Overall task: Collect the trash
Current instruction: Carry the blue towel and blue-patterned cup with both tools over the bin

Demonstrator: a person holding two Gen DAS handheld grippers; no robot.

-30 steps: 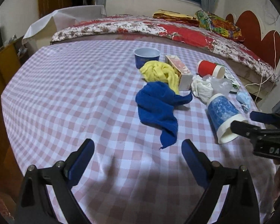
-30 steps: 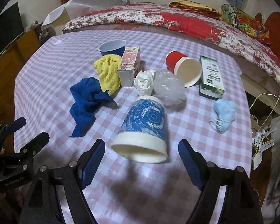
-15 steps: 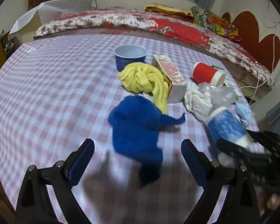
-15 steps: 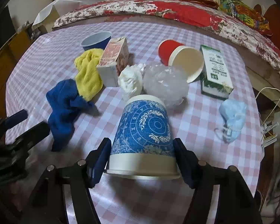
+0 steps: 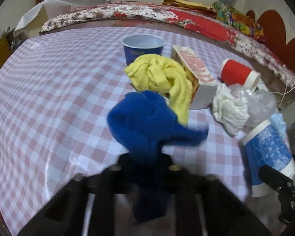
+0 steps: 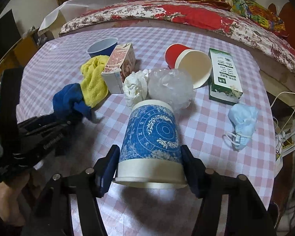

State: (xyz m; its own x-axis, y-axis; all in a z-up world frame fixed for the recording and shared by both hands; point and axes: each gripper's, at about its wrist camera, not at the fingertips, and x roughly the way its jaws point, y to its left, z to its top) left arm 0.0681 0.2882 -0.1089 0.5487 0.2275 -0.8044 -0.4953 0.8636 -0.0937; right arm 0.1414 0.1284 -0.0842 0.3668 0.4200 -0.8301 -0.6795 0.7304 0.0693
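My left gripper point(image 5: 149, 169) is shut on the blue cloth point(image 5: 147, 122), whose lower end hangs between the fingers; the rest bunches up just ahead. The cloth and left gripper also show in the right wrist view point(image 6: 70, 100). My right gripper point(image 6: 150, 165) is shut on a blue patterned paper cup point(image 6: 151, 137) lying on its side, rim toward the camera. That cup shows at the right of the left wrist view point(image 5: 267, 153). Behind it lie a crumpled white tissue point(image 6: 135, 88) and a clear plastic wad point(image 6: 171, 86).
On the checked tablecloth point(image 6: 206, 118) lie a yellow cloth point(image 6: 94, 80), a pink carton point(image 6: 120, 68), a blue bowl-cup point(image 6: 102, 46), a red cup on its side point(image 6: 186, 63), a green-white box point(image 6: 224, 74) and a light-blue face mask point(image 6: 241, 123). A bed stands behind.
Both grippers moved forward and closed: the left one on the blue cloth, which bunched up, the right one on the blue patterned cup.
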